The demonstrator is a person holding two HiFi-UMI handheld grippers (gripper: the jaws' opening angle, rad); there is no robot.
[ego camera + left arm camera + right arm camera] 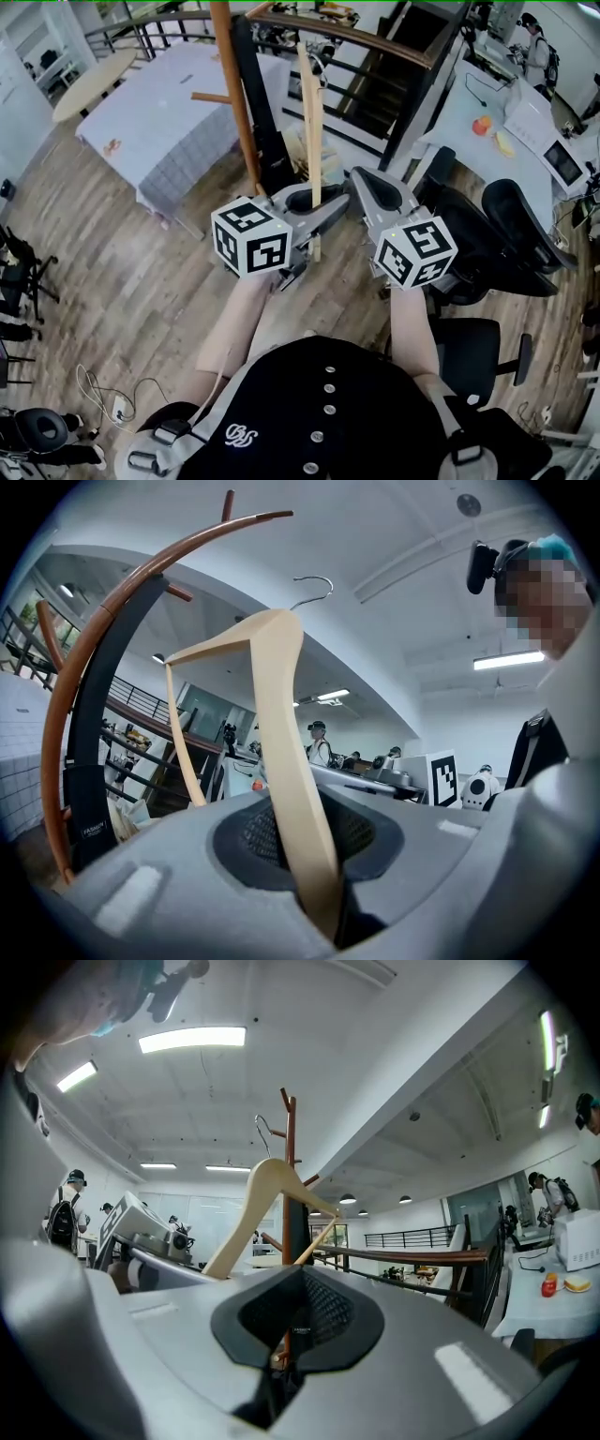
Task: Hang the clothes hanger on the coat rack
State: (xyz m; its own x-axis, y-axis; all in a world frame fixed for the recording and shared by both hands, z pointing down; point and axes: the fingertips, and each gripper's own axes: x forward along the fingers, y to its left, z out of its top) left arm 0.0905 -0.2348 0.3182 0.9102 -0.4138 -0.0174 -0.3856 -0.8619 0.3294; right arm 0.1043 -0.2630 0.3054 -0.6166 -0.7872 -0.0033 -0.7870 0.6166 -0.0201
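Head view: your left claw (311, 214) is clenched on the lower arm of the pale wooden clothes hanger (309, 112). The hanger stands upright, near the brown wooden coat rack (234, 89) but not on it. Your right claw (373, 187) sits just beside. Left gripper view: the jaws pinch the hanger arm, and the metal hook (314, 586) is up top, clear of the curved pegs (141, 583). Right gripper view: the jaws are together on nothing. This looks like the approach step. Next you'd need to raise the hook over a peg, then lower it on.
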